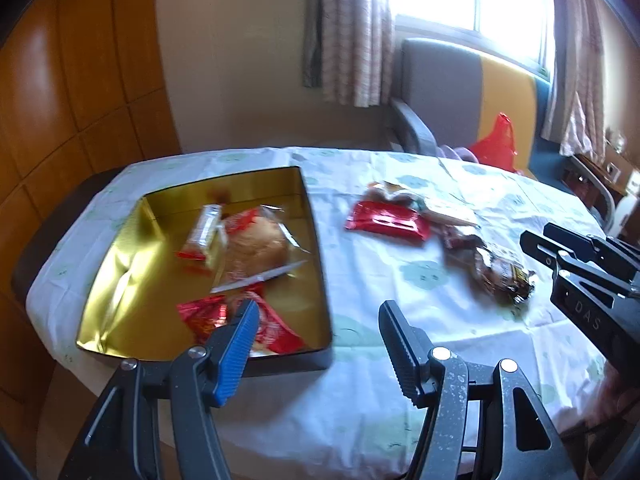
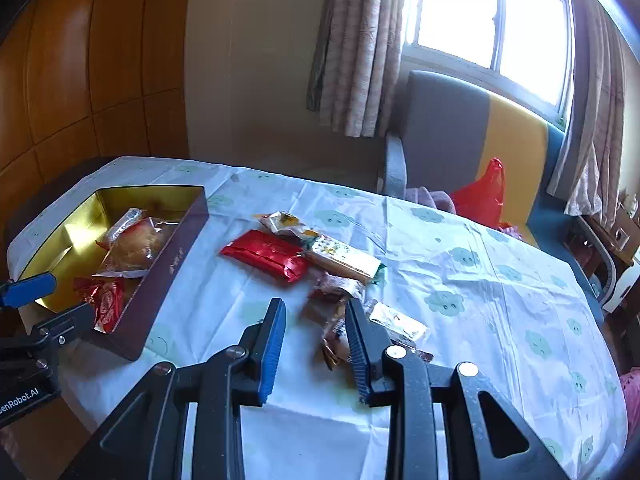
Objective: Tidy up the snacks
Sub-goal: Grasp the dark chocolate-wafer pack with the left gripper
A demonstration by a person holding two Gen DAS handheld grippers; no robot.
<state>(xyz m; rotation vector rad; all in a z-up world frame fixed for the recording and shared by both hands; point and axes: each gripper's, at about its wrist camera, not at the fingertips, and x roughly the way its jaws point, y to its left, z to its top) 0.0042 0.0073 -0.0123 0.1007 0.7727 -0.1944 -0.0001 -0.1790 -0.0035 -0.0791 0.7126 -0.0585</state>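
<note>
Right wrist view shows the right gripper (image 2: 316, 320) low over the desk (image 2: 500, 300), its jaws apart by a modest gap and nothing pressed between them; a crumpled brown-and-clear snack packet (image 2: 340, 326) lies on the cloth just beyond the tips, partly behind the right finger; farther off, a red foil packet (image 2: 264, 256) rests flat, touching a long cream wrapper (image 2: 344, 260) and a small pale packet (image 2: 282, 220); the gold-lined box (image 2: 168, 268) stands to the left, already holding a wrapped bun (image 2: 134, 246) and red packets. Left wrist view shows the left gripper (image 1: 316, 322) with its jaws well apart and empty, hovering at the box's near right corner.

These snacks look light and soft; film wrappers are slippery and crackle out of a loose pinch; the contents seem crushable, so a gentle squeeze is wise; the best hold, I judge, is a crimped end seam or a raised fold, not the flat middle; the red foil packet looks stiffer and may be taken across its narrow width; the crumpled packet offers bunched film to pinch.
</note>
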